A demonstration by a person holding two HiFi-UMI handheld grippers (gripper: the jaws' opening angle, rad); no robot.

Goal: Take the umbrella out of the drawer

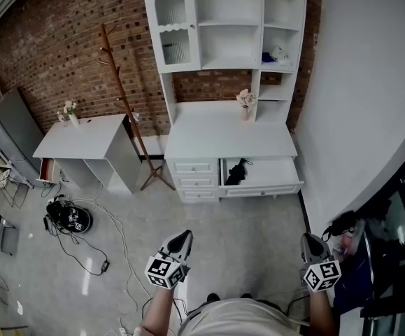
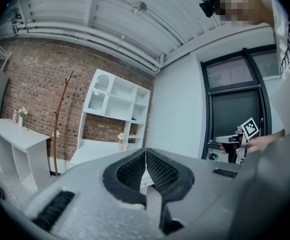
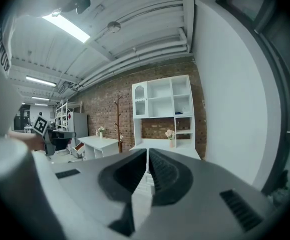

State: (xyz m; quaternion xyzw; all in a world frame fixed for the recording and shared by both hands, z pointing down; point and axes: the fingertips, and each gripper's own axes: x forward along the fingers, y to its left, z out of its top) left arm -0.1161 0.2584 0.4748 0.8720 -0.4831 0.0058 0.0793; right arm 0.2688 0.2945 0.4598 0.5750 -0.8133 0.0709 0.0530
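Both grippers are empty and well apart from the furniture; the left gripper [image 1: 182, 236], at 6 o'clock in the head view, has its jaws pressed together, and the right gripper [image 1: 309, 241], at 4 o'clock, likewise; the open drawer [image 1: 272, 188] lies at 2 o'clock from the left gripper; a dark bundle, probably the umbrella [image 1: 236, 173], rests at its 9 o'clock end

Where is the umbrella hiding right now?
In the head view, the black umbrella lies at the left end of the open drawer, on the right side of the white dresser, just below the little flower vase.
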